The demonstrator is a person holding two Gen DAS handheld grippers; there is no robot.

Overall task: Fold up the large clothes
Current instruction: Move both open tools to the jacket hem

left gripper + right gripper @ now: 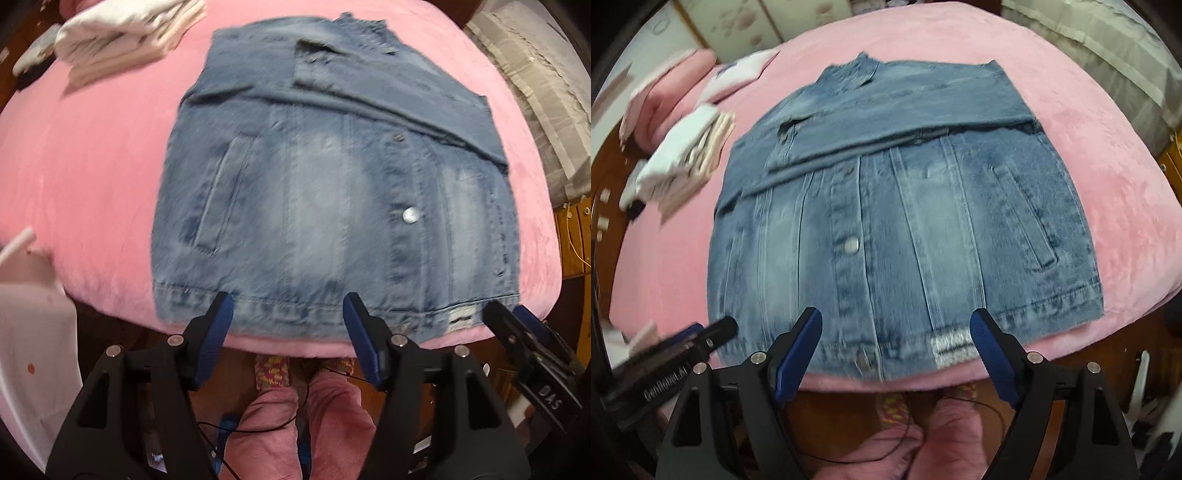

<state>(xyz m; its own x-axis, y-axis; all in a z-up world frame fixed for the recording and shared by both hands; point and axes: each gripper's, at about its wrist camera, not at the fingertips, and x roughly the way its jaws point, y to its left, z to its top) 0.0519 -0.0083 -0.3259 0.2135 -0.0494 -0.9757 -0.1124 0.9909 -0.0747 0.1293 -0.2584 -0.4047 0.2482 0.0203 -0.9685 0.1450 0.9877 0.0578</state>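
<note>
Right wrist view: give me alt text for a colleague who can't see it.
A denim jacket lies flat on a pink bed cover, sleeves folded across its chest. The right hand-held gripper is open at the near hem, with the left hand-held gripper at lower left and folded white clothes behind.

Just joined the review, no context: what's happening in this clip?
A person with a gripper in each hand is folding a denim jacket on a pink bed. Both sleeves are already folded across its upper part. The left gripper and right gripper hover at the near hem, jaws open, holding nothing. Folded white clothes sit off to the left.
</note>
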